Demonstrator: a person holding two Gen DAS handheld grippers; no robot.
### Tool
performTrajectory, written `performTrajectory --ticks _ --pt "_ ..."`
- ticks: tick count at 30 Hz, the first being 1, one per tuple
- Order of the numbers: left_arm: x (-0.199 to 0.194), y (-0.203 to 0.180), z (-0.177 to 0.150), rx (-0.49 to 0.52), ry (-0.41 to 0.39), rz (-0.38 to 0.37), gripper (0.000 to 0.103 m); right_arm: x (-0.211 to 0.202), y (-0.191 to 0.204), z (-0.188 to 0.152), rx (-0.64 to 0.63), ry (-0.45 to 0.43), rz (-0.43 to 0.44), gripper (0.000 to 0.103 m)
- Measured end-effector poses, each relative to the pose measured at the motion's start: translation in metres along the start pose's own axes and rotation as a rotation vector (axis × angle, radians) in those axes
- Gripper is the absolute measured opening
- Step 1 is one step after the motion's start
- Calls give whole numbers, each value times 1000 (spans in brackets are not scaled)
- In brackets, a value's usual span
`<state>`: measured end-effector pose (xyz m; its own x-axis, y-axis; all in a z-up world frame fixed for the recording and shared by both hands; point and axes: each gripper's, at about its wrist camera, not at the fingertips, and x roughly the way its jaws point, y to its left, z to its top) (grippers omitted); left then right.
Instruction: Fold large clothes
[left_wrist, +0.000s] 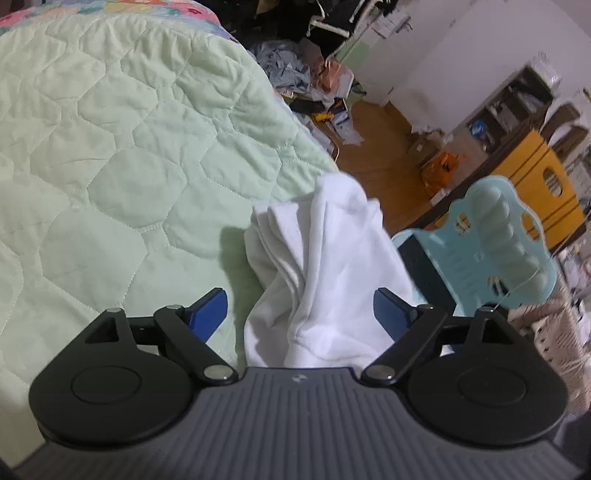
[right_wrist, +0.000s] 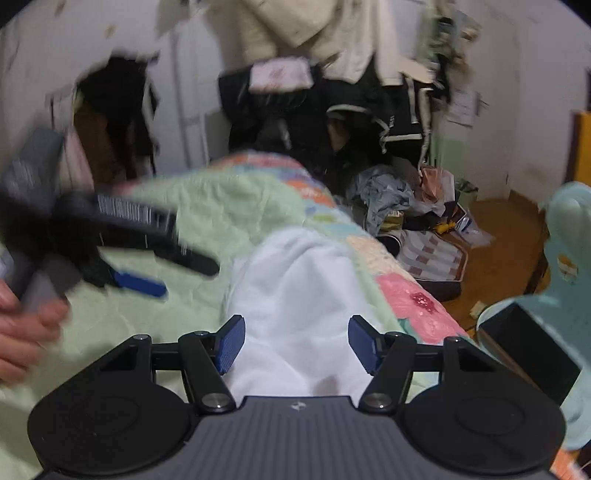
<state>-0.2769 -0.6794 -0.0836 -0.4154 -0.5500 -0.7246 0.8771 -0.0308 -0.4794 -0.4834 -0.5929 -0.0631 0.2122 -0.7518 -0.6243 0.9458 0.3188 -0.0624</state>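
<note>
Plainly, we see the white garment (left_wrist: 325, 273) bunched in layered folds at the edge of the pale green quilted bedspread (left_wrist: 122, 147). In the left wrist view it lies at the centre, running from six o'clock up toward twelve o'clock between the blue pads of the left gripper (left_wrist: 300, 312). Those jaws stand wide, and neither pad (left_wrist: 208, 312) presses the cloth, so we judge nothing held there.

In the right wrist view the same white garment (right_wrist: 295, 295) lies between the fingers of the right gripper (right_wrist: 295, 343), whose jaws are parted about halfway. The cloth passes close by both pads (right_wrist: 231, 343), yet we see no pinch on it.

At nine o'clock in that view the left gripper (right_wrist: 136, 273) appears blurred, a hand (right_wrist: 26, 328) gripping its handle. At three o'clock stands a light blue plastic chair (left_wrist: 491, 254), just beside the bed. Beyond it, toward one o'clock, we see a wooden floor (left_wrist: 380, 147) strewn with clutter (right_wrist: 399, 206).
</note>
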Motion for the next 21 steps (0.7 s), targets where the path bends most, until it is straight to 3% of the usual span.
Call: performTrajectory --ticks 1,3,6,10,11,13,18,21 --pt "4 1 -4 3 13 9 87 12 7 -6 -38 64 -36 62" --pt "19 3 -20 7 63 33 87 25 21 -20 -121 105 -84 64" --pt "32 8 -33 4 115 67 87 26 34 -44 -211 65 -129 65" --pt "19 10 -45 26 134 130 88 31 39 -43 -222 70 -133 72" --pt "6 12 -50 32 114 152 93 29 40 -35 -205 101 -128 76" --pt "-14 15 -56 22 83 177 98 27 43 -22 -154 156 -96 98" --pt "-56 13 -65 55 37 208 103 8 48 -10 -11 230 14 100" --pt "-64 1 -67 124 46 244 103 -6 54 -7 27 265 -16 101"
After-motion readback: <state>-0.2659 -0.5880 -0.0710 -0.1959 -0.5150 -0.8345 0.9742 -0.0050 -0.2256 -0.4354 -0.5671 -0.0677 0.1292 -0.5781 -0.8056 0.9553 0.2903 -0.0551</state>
